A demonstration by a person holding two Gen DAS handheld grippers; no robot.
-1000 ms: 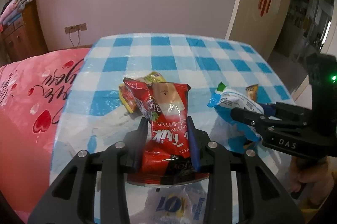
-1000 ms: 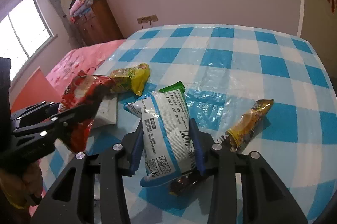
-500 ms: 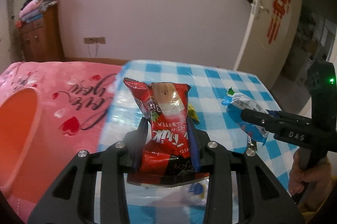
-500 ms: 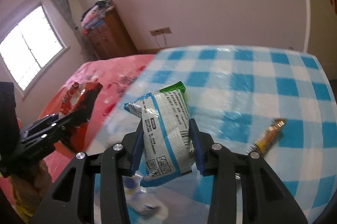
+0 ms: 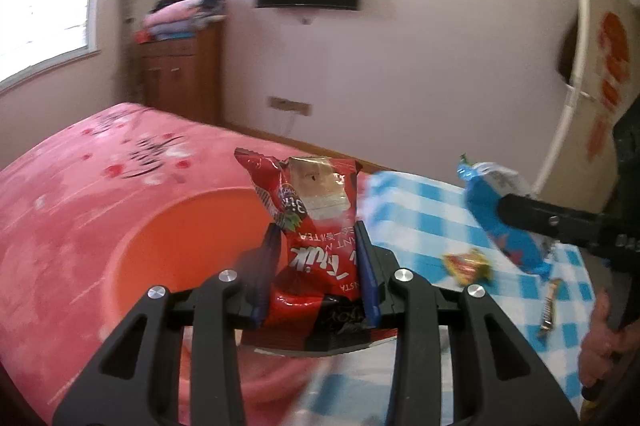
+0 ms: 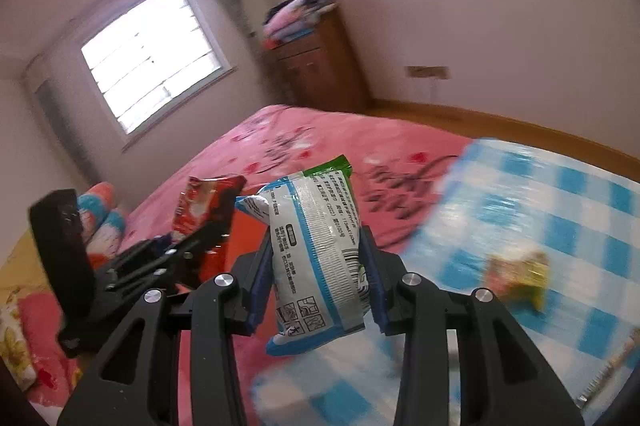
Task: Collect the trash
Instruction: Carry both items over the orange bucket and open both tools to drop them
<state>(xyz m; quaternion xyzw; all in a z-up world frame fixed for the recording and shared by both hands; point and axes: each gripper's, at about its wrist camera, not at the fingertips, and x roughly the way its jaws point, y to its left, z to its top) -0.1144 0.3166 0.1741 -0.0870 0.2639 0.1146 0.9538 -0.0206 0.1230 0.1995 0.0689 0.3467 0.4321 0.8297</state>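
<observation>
While both grippers hang in the air, the left gripper [image 5: 316,258] pinches a glossy, crinkled red foil packet [image 5: 310,222] between its blue pads; its upside-down white lettering is only partly legible, with "TEA" among it. Behind the packet sits a smooth round orange bin [image 5: 188,238], in front of a plush pink bedspread [image 5: 100,154] with black script and red hearts. The right gripper [image 6: 316,278] is clamped on a puffy white-and-blue plastic pouch [image 6: 316,250] with a green corner, fine print, a barcode and small pictograms. One yellow-red wrapper [image 5: 466,266] lies on the shiny blue-and-white checked tablecloth [image 5: 424,222].
</observation>
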